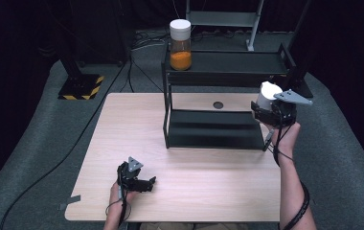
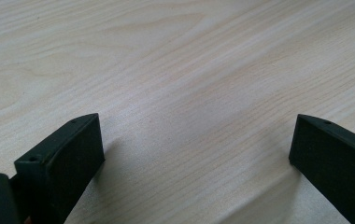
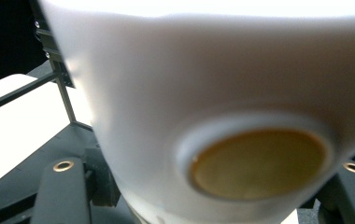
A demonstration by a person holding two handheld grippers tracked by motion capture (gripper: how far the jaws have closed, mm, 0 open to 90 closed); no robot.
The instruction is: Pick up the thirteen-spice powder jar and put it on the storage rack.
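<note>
My right gripper (image 1: 267,109) is raised beside the right end of a black two-tier shelf (image 1: 218,139) and is shut on a white container (image 1: 268,94). In the right gripper view this white container (image 3: 166,93) is very close and blurred, with a round amber patch low on it, and a black jaw stands on either side. A jar (image 1: 180,44) with a white lid and orange contents stands at the left end of the shelf's top tier. My left gripper (image 1: 147,183) rests low on the wooden table (image 1: 122,124) near its front left. It is open (image 2: 196,149), with bare wood between its jaws.
The shelf stands at the back right of the table, and its lower tier (image 1: 209,127) is bare. A round dark hole (image 1: 218,105) shows in the tabletop behind it. Cables and a black-and-yellow stand base (image 1: 80,86) lie on the grey floor beyond.
</note>
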